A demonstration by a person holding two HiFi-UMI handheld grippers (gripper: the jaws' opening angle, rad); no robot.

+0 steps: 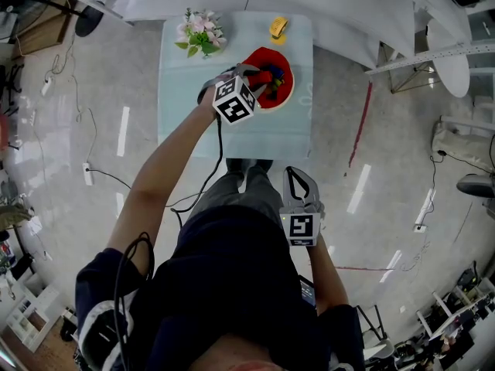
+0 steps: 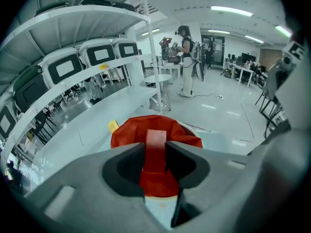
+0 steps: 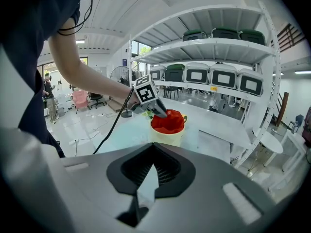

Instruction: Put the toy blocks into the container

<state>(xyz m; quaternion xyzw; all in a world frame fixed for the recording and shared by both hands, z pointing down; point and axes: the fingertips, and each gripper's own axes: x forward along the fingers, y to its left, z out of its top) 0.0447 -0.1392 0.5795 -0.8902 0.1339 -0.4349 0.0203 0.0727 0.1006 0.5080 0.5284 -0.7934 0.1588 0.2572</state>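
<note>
Rectangular red block (image 2: 156,142) in left gripper (image 2: 155,154)

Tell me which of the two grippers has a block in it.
The left gripper: its jaws clamp a red block over the red-lined container. The right gripper is shut, with nothing in it.
</note>
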